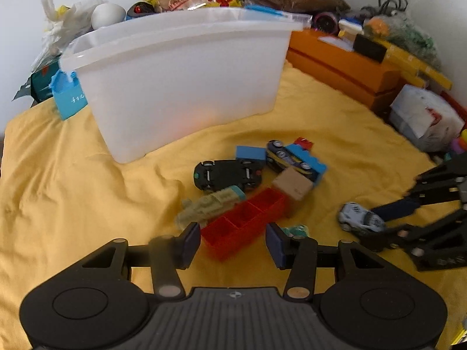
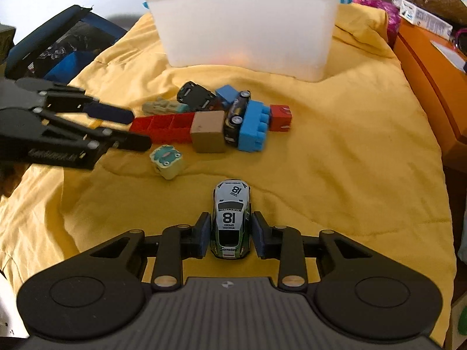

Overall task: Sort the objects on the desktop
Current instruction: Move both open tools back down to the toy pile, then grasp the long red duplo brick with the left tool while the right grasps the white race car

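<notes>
We see a yellow cloth (image 2: 335, 175) spread over the surface, with a translucent white plastic bin (image 2: 248, 23) standing at its far side. In front of the bin lies a loose heap of toys: a black toy car (image 2: 195, 94) on its roof, a long red brick (image 2: 163, 127) with its hollow side up, a tan cube (image 2: 208, 135), a blue studded brick (image 2: 254, 129), a small red block (image 2: 280, 117) and a dark toy car (image 2: 237, 116) wedged between the cube and the blue brick.

Our right gripper (image 2: 230, 234) sits low over the cloth, well apart from the heap. Between its fingers stands a white and green race car (image 2: 232, 221) numbered 18, wheels on the cloth. The left pad looks to touch the car's side; a thin gap may remain at the right one, so we cannot tell if the grip is firm.

Our left gripper (image 1: 233, 240) hovers with its jaws about half open and nothing between them, just above the near end of the red brick. A small pale eraser with a teal cartoon face (image 2: 167, 160) lies near it.
</notes>
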Demonstrator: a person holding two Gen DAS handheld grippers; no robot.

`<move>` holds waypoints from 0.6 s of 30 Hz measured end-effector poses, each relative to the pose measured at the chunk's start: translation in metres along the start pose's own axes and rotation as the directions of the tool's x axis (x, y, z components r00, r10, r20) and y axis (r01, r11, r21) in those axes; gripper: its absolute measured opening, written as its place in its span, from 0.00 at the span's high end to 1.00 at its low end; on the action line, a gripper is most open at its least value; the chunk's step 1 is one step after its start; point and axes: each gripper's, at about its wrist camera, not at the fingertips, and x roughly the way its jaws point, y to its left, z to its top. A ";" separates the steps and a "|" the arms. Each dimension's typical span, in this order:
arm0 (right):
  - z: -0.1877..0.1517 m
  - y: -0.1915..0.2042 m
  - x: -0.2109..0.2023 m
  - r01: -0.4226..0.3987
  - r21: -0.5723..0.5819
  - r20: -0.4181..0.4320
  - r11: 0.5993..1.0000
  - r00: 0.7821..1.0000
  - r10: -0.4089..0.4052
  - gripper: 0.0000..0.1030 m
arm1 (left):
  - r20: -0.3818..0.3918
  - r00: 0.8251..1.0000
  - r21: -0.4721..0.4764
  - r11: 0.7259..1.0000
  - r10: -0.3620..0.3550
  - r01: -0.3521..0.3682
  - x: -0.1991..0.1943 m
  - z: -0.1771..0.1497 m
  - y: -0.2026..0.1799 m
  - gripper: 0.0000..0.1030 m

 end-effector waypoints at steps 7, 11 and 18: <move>-0.002 0.001 0.002 -0.003 0.019 -0.009 1.000 1.000 0.003 0.66 | -0.040 0.996 0.064 0.995 -0.076 0.079 0.015 0.005 -0.015 0.45; -0.002 -0.003 0.001 -0.002 0.028 -0.009 1.000 1.000 0.002 0.65 | -0.052 0.997 0.059 0.996 -0.061 0.064 0.021 0.000 -0.019 0.50; 0.000 -0.007 -0.002 -0.002 0.023 0.017 1.000 1.000 0.001 0.68 | 0.006 0.998 -0.018 0.998 -0.058 0.058 -0.004 -0.005 -0.010 0.59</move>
